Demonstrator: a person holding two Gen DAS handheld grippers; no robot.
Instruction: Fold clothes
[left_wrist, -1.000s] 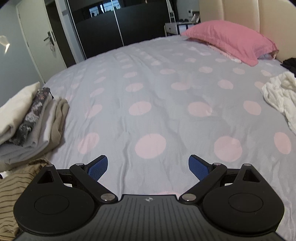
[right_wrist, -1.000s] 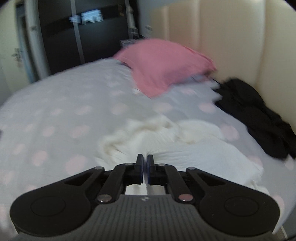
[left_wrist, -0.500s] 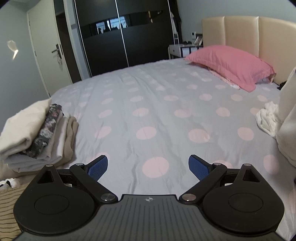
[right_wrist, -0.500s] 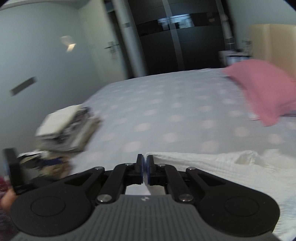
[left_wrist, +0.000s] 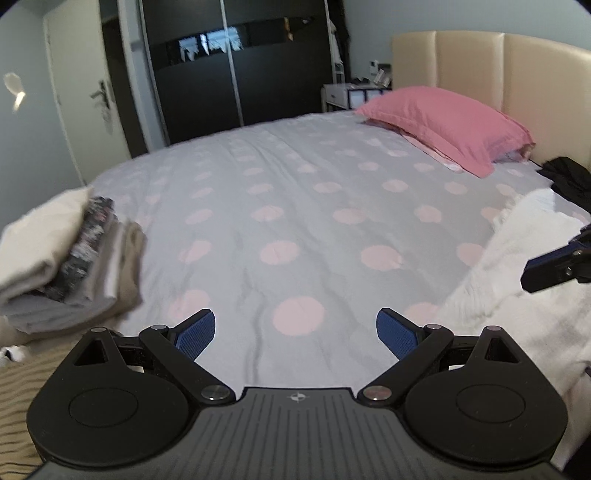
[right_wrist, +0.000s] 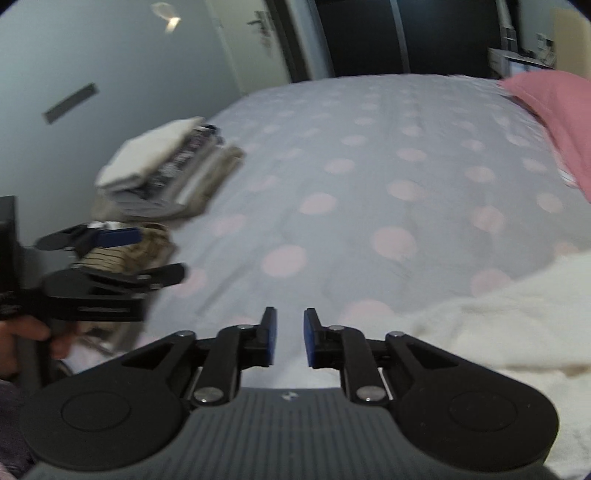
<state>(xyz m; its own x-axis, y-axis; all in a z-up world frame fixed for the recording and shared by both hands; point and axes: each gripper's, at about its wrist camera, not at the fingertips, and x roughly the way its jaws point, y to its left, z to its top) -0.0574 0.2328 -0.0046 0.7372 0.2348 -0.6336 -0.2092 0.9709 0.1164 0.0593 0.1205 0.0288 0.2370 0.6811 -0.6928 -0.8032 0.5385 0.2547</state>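
Blue-padded, the right tool (right_wrist: 289, 338) is opening, nothing pinched between its pads; a white fluffy garment (right_wrist: 491, 332) lies just beside and under it on the polka-dot bed (right_wrist: 369, 177). Well apart, the left tool (left_wrist: 295, 330) hangs released and spread wide over bare bedding. A folded stack (left_wrist: 62, 258) sits at the bed's edge, a pink pillow (left_wrist: 443, 125) by the headboard.

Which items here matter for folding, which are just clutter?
Job:
white garment, nearest, unfolded
folded stack
striped garment
black garment
left gripper, open, empty
right gripper, opening, nothing between its fingers

Clutter:
pink pillow
bedside shelf
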